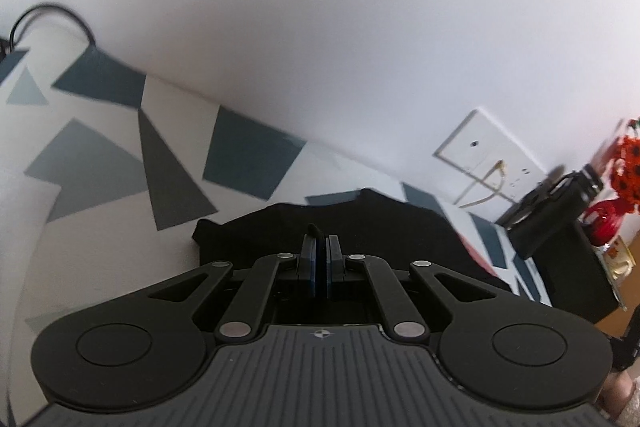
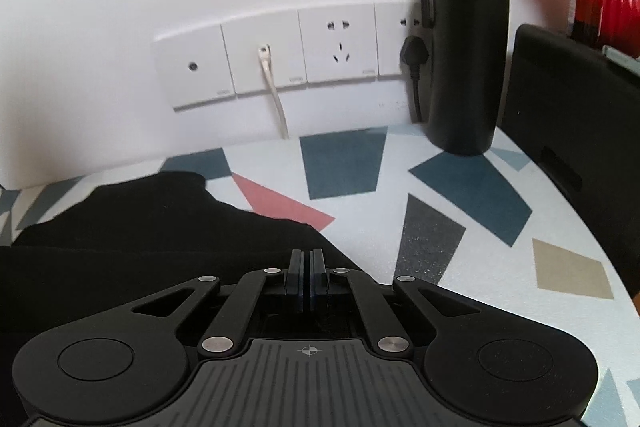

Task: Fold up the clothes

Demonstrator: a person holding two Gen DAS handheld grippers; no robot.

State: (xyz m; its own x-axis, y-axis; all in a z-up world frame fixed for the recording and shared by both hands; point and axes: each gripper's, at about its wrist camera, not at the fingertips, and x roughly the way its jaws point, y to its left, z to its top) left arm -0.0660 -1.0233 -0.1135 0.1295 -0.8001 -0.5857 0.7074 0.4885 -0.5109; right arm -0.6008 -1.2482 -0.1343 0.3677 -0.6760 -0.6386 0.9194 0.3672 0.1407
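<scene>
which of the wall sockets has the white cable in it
The second plate from the left, seen from the right wrist: a white cable hangs from it. The far-left plate has only a small round port.

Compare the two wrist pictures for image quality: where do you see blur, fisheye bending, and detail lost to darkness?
Left wrist view: the patterned tablecloth looks smeared, the wall line tilts steeply, corners vignette dark. Right wrist view: sharper; the socket panel bows in an arc, the black bottle leans and blurs at its top. Both views: the black garment shows almost no fold detail.
</scene>
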